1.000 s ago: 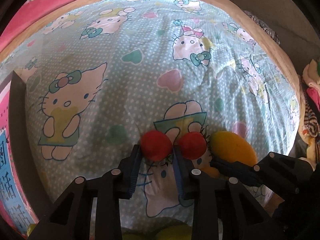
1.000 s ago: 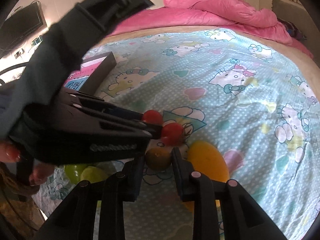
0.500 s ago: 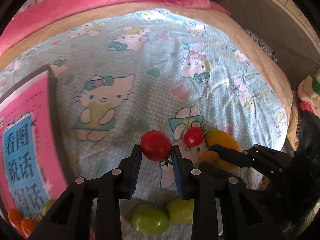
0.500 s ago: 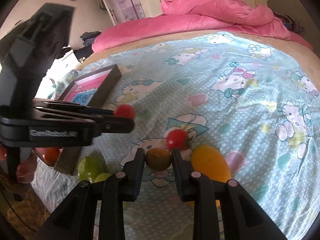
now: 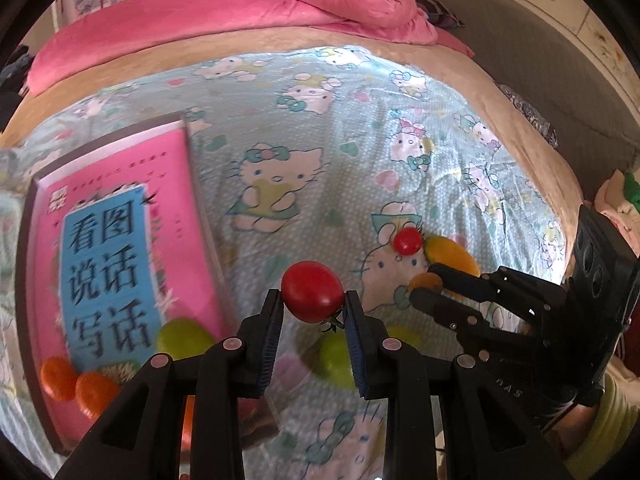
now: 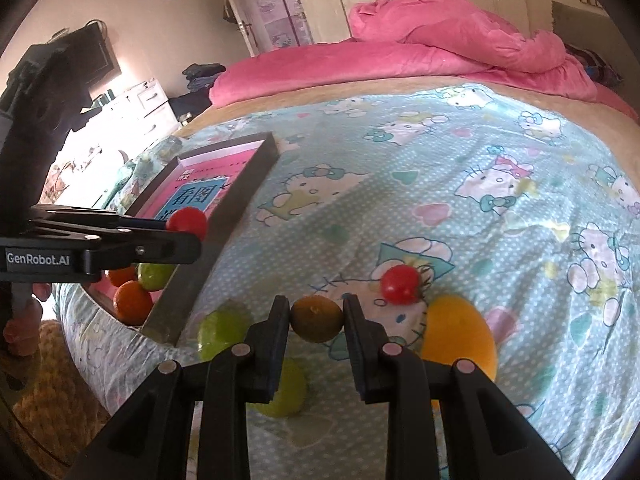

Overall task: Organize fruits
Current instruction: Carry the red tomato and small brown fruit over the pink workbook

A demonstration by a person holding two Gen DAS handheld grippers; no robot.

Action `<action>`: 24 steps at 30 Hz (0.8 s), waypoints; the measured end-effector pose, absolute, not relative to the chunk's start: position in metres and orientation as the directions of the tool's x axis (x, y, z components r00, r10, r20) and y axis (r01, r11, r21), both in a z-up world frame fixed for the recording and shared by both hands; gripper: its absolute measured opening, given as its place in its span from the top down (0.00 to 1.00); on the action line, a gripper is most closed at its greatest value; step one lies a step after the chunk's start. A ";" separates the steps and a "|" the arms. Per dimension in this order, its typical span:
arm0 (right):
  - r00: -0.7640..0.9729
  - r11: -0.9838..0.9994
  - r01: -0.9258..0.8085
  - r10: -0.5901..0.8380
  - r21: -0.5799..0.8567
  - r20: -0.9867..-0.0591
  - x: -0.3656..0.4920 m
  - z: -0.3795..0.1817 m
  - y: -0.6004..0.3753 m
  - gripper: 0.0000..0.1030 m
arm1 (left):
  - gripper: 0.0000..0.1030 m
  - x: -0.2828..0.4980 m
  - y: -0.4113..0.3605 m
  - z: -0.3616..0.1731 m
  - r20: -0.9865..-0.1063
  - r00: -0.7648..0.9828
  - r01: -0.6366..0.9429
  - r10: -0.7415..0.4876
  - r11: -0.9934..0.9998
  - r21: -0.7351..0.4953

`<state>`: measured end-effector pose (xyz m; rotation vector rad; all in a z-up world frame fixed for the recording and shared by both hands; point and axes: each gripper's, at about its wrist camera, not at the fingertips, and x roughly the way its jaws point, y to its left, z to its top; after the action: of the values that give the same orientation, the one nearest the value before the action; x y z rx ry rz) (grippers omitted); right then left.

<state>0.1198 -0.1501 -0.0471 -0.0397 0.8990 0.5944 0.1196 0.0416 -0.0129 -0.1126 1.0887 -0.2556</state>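
My left gripper (image 5: pixel 313 309) is shut on a red tomato (image 5: pixel 312 291), held in the air above the bedspread, just right of the pink box (image 5: pixel 120 240). The same gripper (image 6: pixel 192 232) shows at the left of the right wrist view, over the box's near end, with the tomato (image 6: pixel 187 221) in it. My right gripper (image 6: pixel 316 322) is shut on a brownish-orange fruit (image 6: pixel 316 319) just above the bed. A second red tomato (image 6: pixel 400 283) and a yellow mango (image 6: pixel 460 334) lie on the sheet to its right.
The box (image 6: pixel 244 196) holds two oranges (image 6: pixel 132 302) and a green fruit (image 6: pixel 154 276). Two green fruits (image 6: pixel 222 334) lie on the sheet beside the box. A pink duvet (image 6: pixel 420 52) is heaped at the far end of the bed. The bed edge drops off at left.
My left gripper rose and swung left with the red tomato, from beside the other tomato toward the pink box. The right gripper lifted a little with the brownish-orange fruit.
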 end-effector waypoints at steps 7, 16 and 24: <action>0.472 0.802 -0.550 0.528 0.233 -0.706 0.105 -0.033 -0.128 0.73 | 0.70 0.102 0.079 0.004 -0.841 0.486 0.091 -0.240 0.970 -0.224; 0.435 0.749 -0.620 0.577 0.235 -0.691 0.086 -0.022 -0.093 0.73 | 0.70 0.078 0.138 0.015 -0.824 0.540 -0.026 -0.172 0.975 -0.220; 0.402 0.692 -0.684 0.622 0.231 -0.672 0.071 -0.010 -0.059 0.73 | 0.70 0.055 0.184 0.013 -0.827 0.550 -0.118 -0.118 0.969 -0.216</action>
<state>0.0709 -0.0588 -0.0097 -0.0858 0.8105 0.8260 0.0550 0.1838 0.0126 -0.2597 0.9918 0.0005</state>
